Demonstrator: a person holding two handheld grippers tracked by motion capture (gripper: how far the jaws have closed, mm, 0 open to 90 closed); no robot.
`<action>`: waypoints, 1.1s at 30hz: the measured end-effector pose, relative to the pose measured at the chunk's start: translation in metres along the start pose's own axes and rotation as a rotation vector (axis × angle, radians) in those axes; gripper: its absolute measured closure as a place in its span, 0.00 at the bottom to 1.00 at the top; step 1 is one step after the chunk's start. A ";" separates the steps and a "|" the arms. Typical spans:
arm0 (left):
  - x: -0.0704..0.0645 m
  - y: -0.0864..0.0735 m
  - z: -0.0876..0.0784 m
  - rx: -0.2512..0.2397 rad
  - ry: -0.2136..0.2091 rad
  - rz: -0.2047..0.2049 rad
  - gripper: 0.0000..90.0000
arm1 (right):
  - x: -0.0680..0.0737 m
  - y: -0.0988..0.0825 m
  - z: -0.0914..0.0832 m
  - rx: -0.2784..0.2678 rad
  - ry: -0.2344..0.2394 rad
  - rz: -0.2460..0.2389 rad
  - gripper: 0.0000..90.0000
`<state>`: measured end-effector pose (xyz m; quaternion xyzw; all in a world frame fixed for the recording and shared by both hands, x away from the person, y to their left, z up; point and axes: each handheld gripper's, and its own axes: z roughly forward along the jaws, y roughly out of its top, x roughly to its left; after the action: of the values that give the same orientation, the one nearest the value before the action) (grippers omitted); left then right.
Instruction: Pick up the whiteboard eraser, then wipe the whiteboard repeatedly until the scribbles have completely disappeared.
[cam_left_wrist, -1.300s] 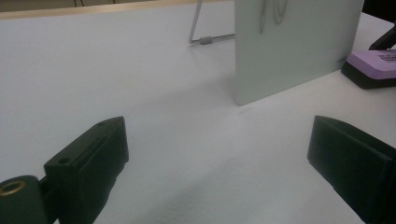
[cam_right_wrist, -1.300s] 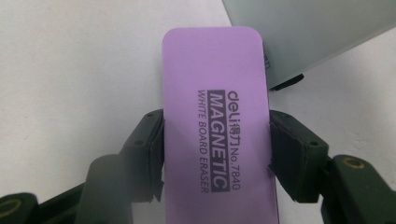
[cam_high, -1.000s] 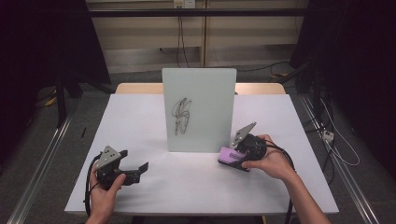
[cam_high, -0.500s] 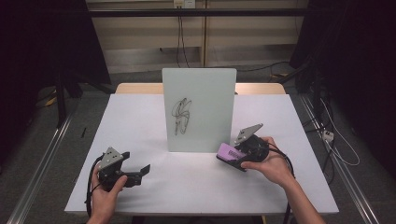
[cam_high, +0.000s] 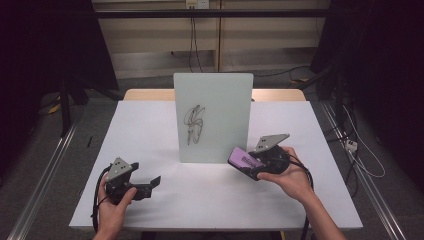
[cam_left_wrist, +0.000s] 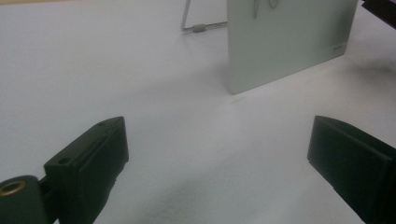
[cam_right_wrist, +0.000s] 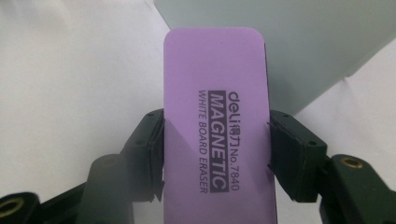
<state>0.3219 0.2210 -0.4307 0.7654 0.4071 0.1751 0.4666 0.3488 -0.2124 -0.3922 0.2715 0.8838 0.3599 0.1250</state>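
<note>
A small whiteboard (cam_high: 214, 117) stands upright mid-table with a dark scribble (cam_high: 193, 124) on its left half. My right gripper (cam_high: 248, 164) is shut on a purple whiteboard eraser (cam_high: 243, 159), held just off the board's lower right corner. In the right gripper view the eraser (cam_right_wrist: 217, 126) sits clamped between both jaws, its printed face toward the camera, the board (cam_right_wrist: 299, 42) right behind it. My left gripper (cam_high: 150, 185) rests open near the table's front left, jaws pointing right. The left gripper view has bare table between its jaws and the board (cam_left_wrist: 289, 42) farther off.
The white table (cam_high: 150, 125) has free room on both sides of the board. A wire stand (cam_left_wrist: 198, 25) props the board from behind. Cables trail from both grippers over the front edge. Floor rails and cords lie beside the table.
The right gripper with the eraser has shifted slightly left and down toward the board's lower right corner. The left gripper has stayed where it was.
</note>
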 end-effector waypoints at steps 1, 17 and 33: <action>0.000 0.000 0.000 0.000 0.001 0.001 0.06 | 0.001 0.001 0.000 -0.008 0.000 -0.002 0.46; -0.002 0.000 -0.003 -0.009 -0.017 0.012 0.06 | 0.008 0.013 -0.011 -0.109 -0.026 -0.024 0.46; -0.002 -0.001 0.003 0.013 -0.022 0.027 0.06 | 0.006 0.017 -0.019 -0.168 -0.069 -0.035 0.46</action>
<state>0.3221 0.2180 -0.4331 0.7757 0.3928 0.1702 0.4636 0.3422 -0.2099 -0.3666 0.2567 0.8503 0.4208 0.1841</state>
